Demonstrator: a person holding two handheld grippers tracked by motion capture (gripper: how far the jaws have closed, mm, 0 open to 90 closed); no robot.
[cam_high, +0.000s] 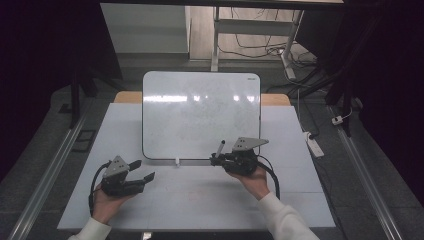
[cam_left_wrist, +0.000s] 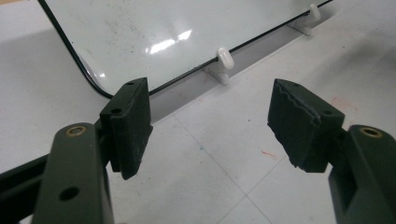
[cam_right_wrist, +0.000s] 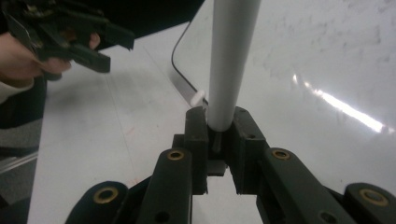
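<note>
- Marker (cam_right_wrist: 232, 56), white-barrelled with a dark cap end, pinched at its lower end between the two black pads of the right gripper (cam_high: 216, 159); barrel rising up and away from the jaws in the right gripper view, tip tilted over the near edge of the whiteboard in the high view.
- Right gripper (cam_right_wrist: 219, 135) pressed together on the marker, held in the person's right hand (cam_high: 252, 180), just in front of the whiteboard's near right part; white sleeve (cam_high: 282, 217) at the bottom edge of the high view.
- Left gripper (cam_high: 142, 171) spread wide, nothing between its pads, held low over the desk near its front left, well apart from the marker; seen farther off in the right gripper view (cam_right_wrist: 100, 44).
- Left gripper (cam_left_wrist: 210, 126) aimed at the whiteboard's near left corner, bare desk between its pads.
- Desk (cam_high: 200, 200) covered in a pale sheet with faint seams and small coloured marks.
- Whiteboard (cam_high: 200, 112) lying on the desk past both grippers, dark-edged with rounded corners, surface wiped but smudged, ceiling light reflected on it.
- Small white clip (cam_left_wrist: 225, 58) at the whiteboard's near edge, another farther along it.
- Beyond the desk: grey floor, table legs (cam_high: 216, 40) and loose cables (cam_high: 260, 50).
</note>
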